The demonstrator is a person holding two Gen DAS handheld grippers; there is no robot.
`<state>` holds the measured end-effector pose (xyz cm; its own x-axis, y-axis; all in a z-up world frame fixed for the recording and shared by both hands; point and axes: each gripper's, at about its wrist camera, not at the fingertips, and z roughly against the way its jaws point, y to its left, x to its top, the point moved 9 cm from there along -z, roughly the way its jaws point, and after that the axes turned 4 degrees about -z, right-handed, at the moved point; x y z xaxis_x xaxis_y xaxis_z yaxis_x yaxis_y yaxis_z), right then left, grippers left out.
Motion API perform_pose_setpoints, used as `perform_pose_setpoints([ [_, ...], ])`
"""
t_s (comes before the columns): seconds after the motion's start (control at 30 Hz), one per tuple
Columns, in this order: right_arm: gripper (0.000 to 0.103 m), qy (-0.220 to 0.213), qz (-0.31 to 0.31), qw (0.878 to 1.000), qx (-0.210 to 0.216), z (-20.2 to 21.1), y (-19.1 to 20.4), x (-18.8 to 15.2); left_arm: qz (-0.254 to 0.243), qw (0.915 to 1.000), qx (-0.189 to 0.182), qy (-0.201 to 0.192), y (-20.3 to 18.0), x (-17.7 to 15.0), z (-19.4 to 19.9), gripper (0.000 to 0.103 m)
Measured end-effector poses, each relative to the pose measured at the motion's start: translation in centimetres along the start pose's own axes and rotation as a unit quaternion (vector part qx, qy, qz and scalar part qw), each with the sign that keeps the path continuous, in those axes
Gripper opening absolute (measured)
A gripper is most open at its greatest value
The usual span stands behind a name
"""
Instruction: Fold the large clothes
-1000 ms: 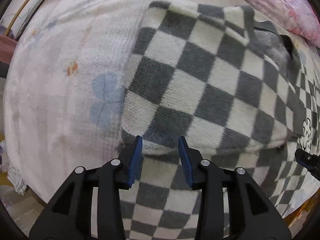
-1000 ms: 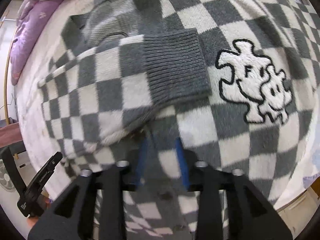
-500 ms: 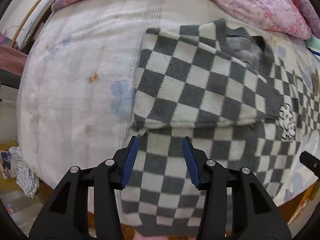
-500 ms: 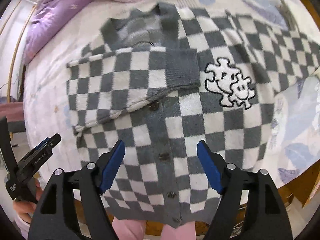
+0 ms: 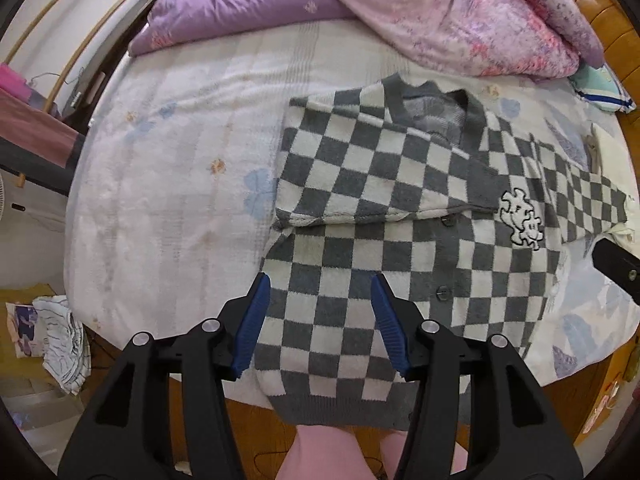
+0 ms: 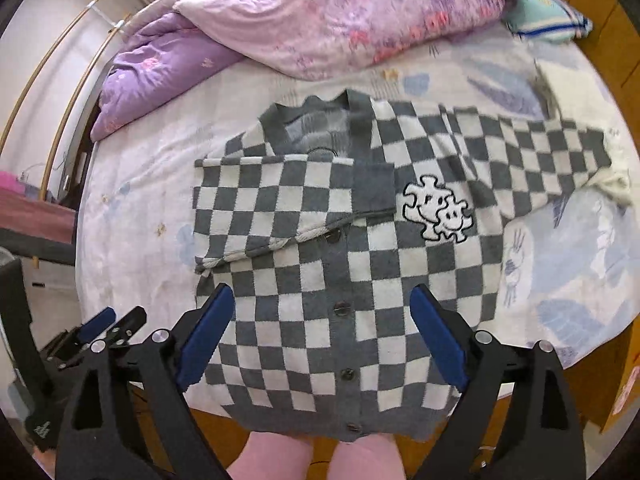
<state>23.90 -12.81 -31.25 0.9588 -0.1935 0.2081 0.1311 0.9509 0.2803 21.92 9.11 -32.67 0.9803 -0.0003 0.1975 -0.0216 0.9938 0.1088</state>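
A grey-and-white checkered cardigan (image 5: 400, 256) (image 6: 360, 272) lies flat on the bed, buttons up, hem hanging over the near edge. Its left sleeve (image 6: 276, 204) is folded across the chest, cuff beside the white cartoon patch (image 6: 438, 210). The other sleeve (image 6: 532, 148) stretches out to the right. My left gripper (image 5: 320, 318) hovers high above the lower left of the cardigan, jaws opening, nothing between them. My right gripper (image 6: 322, 332) hovers above the button line, jaws opening wide and empty. The left gripper (image 6: 100, 326) also shows at the lower left of the right wrist view.
A pink and purple duvet (image 5: 440, 16) (image 6: 320, 20) is bunched at the head of the bed. The pale floral sheet (image 5: 168, 184) is bare left of the cardigan. A teal pillow (image 6: 548, 12) sits far right. Loose cloth (image 5: 64, 340) lies on the floor. Pink-clad legs (image 6: 312, 456) stand at the bed edge.
Both grippers rose well away from the cardigan and opened; the right one let go of the fabric it was down on. The whole cardigan and bed came into view.
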Motion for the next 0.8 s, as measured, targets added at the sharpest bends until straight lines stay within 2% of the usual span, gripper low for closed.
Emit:
perform_pose_setpoints([
  [0.23, 0.087, -0.052, -0.004, 0.999, -0.003, 5.2, 0.1, -2.1, -0.028, 0.9983, -0.018, -0.047, -0.8, -1.3, 6.0, 0.057],
  [0.4, 0.087, -0.085, -0.043, 0.995, 0.009, 8.7, -0.6, -4.8, -0.071, 0.9924, -0.012, -0.099, -1.7, -2.7, 9.3, 0.057],
  [0.5, 0.087, -0.105, -0.054, 0.993, -0.004, 10.6, -1.4, -6.5, -0.100, 0.9874, -0.019, -0.121, -2.7, -4.0, 10.8, 0.057],
  [0.63, 0.087, -0.129, -0.092, 0.987, -0.015, 13.1, -3.6, -9.0, -0.132, 0.9816, -0.016, -0.138, -4.1, -5.8, 11.9, 0.057],
  [0.8, 0.087, -0.149, -0.128, 0.980, -0.035, 15.8, -6.4, -11.4, -0.167, 0.9744, -0.046, -0.143, -6.6, -8.3, 12.9, 0.057],
])
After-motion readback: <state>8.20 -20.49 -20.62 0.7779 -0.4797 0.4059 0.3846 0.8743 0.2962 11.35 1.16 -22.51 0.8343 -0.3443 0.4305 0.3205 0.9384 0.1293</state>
